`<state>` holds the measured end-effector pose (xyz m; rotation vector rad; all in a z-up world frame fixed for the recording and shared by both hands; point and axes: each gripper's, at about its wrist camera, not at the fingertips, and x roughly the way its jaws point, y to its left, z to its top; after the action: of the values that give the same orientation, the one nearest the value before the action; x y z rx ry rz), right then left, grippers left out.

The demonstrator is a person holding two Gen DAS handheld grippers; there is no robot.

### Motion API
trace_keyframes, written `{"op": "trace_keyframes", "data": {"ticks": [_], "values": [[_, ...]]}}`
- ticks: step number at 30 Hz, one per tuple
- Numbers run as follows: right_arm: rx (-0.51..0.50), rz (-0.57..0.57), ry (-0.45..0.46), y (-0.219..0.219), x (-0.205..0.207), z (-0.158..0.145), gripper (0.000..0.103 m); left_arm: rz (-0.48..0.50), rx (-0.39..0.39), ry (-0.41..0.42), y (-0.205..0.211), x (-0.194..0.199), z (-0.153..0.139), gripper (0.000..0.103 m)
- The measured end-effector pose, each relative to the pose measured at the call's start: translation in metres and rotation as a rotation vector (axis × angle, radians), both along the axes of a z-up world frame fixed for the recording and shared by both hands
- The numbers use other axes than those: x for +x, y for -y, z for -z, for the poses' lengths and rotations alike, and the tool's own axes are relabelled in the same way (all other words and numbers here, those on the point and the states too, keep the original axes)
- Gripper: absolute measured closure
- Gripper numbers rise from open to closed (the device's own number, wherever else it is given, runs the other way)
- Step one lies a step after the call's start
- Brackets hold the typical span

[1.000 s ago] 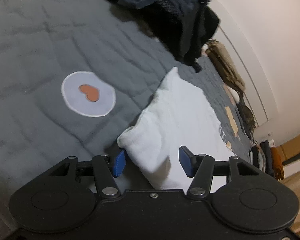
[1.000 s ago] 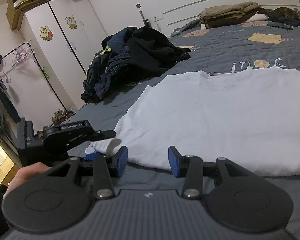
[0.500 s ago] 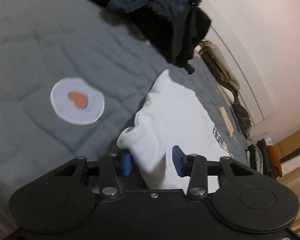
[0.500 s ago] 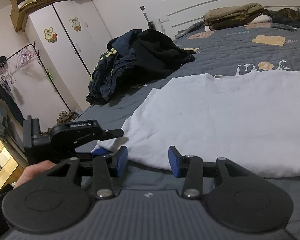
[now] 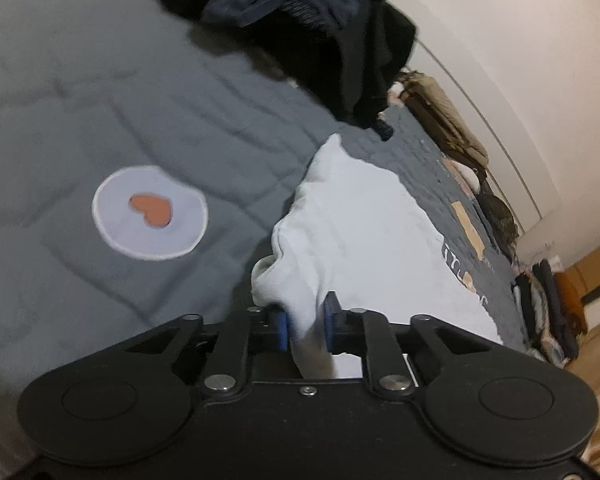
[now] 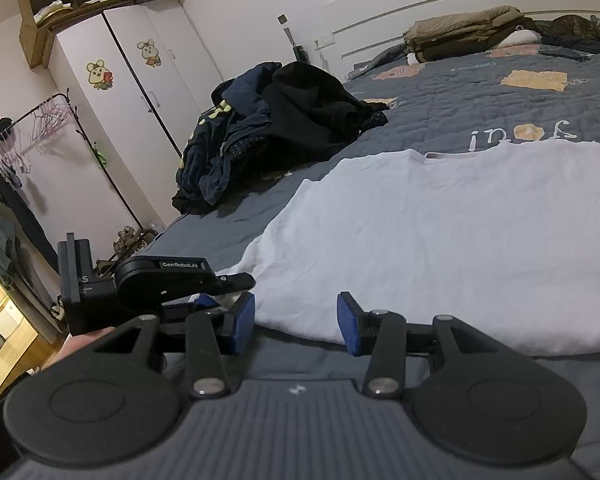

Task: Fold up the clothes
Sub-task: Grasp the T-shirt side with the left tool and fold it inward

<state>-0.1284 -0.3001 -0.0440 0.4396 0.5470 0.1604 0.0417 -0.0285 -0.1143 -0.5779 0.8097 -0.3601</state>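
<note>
Each hand-held gripper [image 6: 296,320] is matte black with blue pads [image 6: 244,322], silver screws and round discs.

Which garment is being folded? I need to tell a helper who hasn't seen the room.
On the grey quilted bedspread, find the white shirt spread flat at the near edge. The left gripper is closing on its corner. Unlike the dark clothes pile behind it, it is pale and laid out alone.

White two-door wardrobe [image 6: 140,92] against pale wall [image 6: 236,4]; cardboard boxes [image 6: 72,0] on top; black clothes rail [image 6: 32,128] left of wardrobe.
</note>
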Motion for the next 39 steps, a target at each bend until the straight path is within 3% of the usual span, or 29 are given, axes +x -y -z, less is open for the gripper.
{"op": "trace_keyframes", "data": {"ticks": [11,16,21,25,28,31,34,39], "values": [[0.02,0.083,-0.006,0.031,-0.015,0.001,0.059,0.13,0.182,0.252,0.05,-0.022,-0.039,0.091],[0.041,0.141,0.003,0.055,-0.027,0.0,0.059,0.273,0.278,0.413,0.101,-0.048,-0.055,0.091],[0.071,0.207,0.016,0.083,-0.04,-0.002,0.059,0.454,0.379,0.518,0.154,-0.08,-0.047,0.091],[0.091,0.254,0.01,0.104,-0.049,0.002,0.059,0.631,0.485,0.539,0.192,-0.103,-0.024,0.091],[0.107,0.28,0.003,0.116,-0.053,0.006,0.059,0.707,0.54,0.468,0.206,-0.107,-0.002,0.089],[0.152,0.301,-0.013,0.129,-0.056,0.012,0.059,0.725,0.525,0.434,0.206,-0.104,0.002,0.078],[0.184,0.309,-0.02,0.136,-0.056,0.014,0.059,0.755,0.44,0.407,0.198,-0.105,-0.011,0.059],[0.212,0.31,-0.025,0.139,-0.051,0.017,0.059,0.745,0.33,0.423,0.17,-0.106,-0.036,0.052]]}}
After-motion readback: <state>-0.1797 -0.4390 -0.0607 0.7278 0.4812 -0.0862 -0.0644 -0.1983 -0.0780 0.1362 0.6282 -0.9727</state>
